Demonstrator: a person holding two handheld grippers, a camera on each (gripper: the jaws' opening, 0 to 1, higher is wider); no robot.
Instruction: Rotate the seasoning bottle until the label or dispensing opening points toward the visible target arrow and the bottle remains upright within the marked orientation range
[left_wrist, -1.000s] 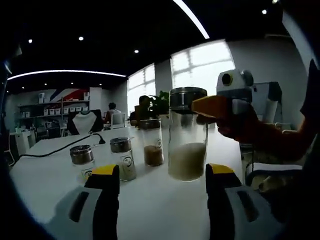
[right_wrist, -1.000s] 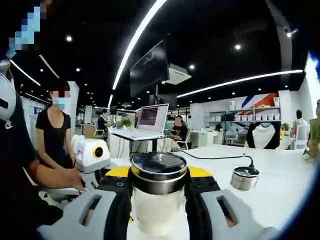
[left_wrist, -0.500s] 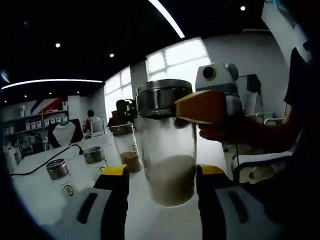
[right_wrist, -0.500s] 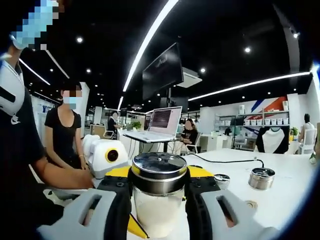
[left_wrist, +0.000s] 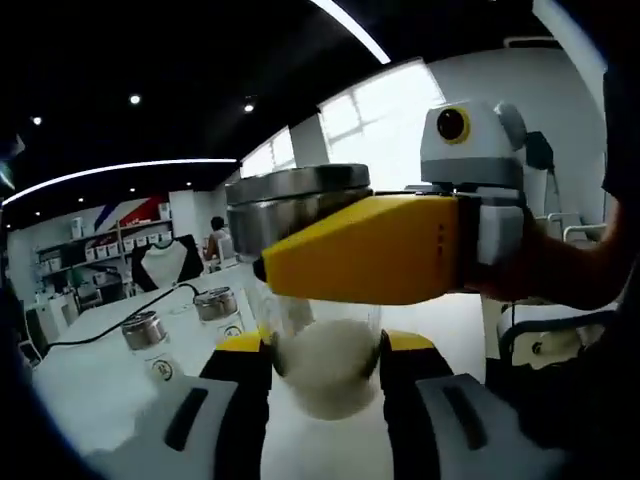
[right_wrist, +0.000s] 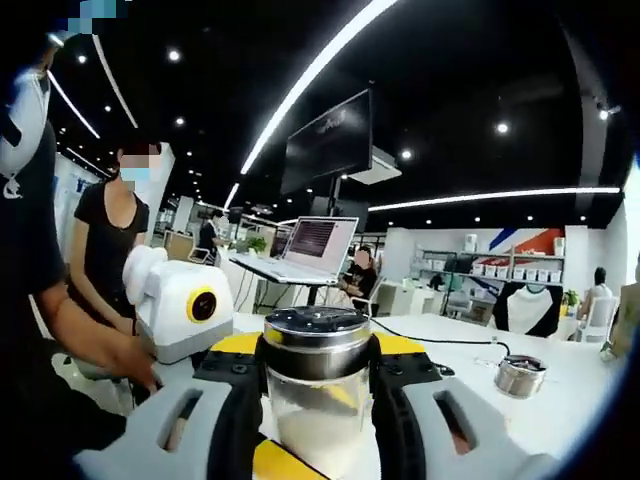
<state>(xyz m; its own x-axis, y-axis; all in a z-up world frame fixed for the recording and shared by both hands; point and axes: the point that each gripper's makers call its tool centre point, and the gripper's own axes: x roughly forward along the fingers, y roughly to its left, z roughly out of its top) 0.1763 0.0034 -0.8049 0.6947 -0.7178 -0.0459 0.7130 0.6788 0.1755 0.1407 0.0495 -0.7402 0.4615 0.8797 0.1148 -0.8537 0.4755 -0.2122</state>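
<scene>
1. The clear glass seasoning bottle with a steel lid and white powder is standing upright between the right gripper's yellow-tipped jaws, which are pressing on the neck just under the lid from both sides.
2. In the left gripper view, the same seasoning bottle is sitting low in the gap between the left gripper's two jaws, its white fill just above the white bench.
3. The left gripper's jaws are standing just beside the glass on either side; whether they are touching it cannot be told, because the bottle is covering their inner faces.
4. The right gripper is reaching in from the right of the left gripper view, its broad yellow jaw crossing in front of the bottle's upper part below the steel lid.
5. The left gripper is appearing at the left of the right gripper view as a white body with a yellow ring, held by a hand.
6. Two small steel-lidded glass jars are standing side by side on the bench to the left of the bottle, well apart from it, with a black cable running behind them.
7. Another small steel-lidded jar is standing on the bench at the right of the right gripper view.
8. A person in a black top is standing beyond the bench, and an open laptop is sitting on a desk farther back.
</scene>
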